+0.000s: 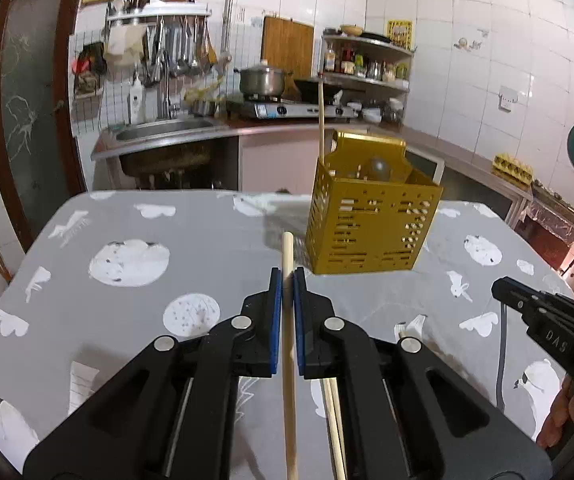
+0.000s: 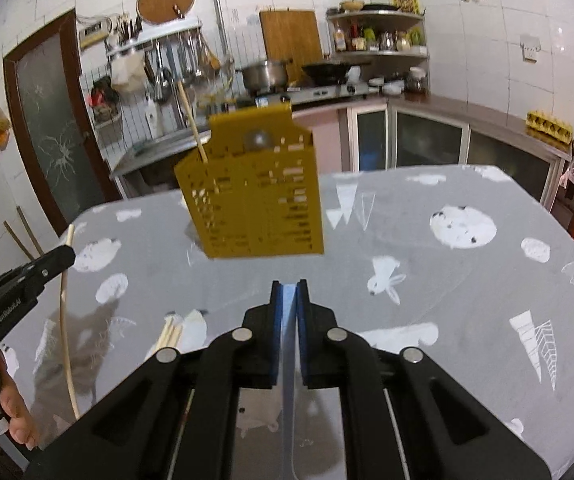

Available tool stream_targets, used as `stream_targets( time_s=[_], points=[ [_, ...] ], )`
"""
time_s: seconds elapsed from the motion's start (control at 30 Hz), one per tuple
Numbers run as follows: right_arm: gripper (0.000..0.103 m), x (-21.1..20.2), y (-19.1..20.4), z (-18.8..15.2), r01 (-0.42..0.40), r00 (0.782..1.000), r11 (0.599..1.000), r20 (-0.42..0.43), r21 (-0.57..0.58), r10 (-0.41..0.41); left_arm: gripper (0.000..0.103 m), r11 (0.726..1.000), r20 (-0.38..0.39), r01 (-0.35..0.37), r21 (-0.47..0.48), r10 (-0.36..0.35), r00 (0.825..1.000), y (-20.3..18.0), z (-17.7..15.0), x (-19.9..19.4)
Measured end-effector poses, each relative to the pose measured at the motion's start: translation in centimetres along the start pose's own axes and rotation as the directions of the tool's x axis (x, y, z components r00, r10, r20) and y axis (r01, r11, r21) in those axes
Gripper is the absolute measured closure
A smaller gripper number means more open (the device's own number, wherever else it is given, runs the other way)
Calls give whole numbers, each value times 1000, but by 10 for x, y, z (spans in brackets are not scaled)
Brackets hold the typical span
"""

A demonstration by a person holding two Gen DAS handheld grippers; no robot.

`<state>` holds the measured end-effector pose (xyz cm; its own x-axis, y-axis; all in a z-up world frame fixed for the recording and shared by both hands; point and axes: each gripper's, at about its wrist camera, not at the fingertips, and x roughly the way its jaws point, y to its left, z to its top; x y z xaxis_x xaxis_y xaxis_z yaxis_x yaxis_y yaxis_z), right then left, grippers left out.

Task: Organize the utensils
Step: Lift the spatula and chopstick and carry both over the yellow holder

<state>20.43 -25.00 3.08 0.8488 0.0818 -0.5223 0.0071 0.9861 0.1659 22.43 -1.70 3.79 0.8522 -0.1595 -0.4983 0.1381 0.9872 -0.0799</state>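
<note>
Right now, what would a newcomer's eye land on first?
The yellow perforated utensil holder at the table's far middle, one chopstick standing in it. Then the left gripper, shut on another chopstick. The right gripper pinches something thin and grey, hard to identify.

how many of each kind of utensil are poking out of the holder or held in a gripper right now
wooden chopstick: 2 (one in the left gripper, one standing in the yellow holder)
metal spoon: 1 (in the holder)
grey-handled utensil: 1 (in the right gripper, head out of view)
total: 4
</note>
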Motion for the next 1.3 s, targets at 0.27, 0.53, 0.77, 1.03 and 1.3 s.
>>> stream_targets(
  time_s=[0.27, 0.53, 0.77, 1.03, 1.3],
  points=[
    [96, -28, 1, 5, 4, 990, 1000, 141, -22, -1, 98, 1000, 102, -15, -10, 16, 995, 2, 2, -24],
    [96, -42, -1, 14, 4, 975, 999, 222, -37, 4, 98, 999, 157, -27, -29, 31, 987, 3, 5, -35],
    [96, -46, -3, 24, 1, 967, 999, 255, -37, 8, 98, 999, 200, -27, -33, 33, 979, 2, 12, -41],
    [96, -45, -3, 38, 1, 962, 999, 274, -46, 12, 98, 1000, 236, -8, -28, 14, 972, -3, 27, -43],
    [96, -49, 0, 70, 23, 946, 998, 325, -62, -2, 98, 999, 280, 32, -22, -25, 960, -13, 62, -40]
  ],
)
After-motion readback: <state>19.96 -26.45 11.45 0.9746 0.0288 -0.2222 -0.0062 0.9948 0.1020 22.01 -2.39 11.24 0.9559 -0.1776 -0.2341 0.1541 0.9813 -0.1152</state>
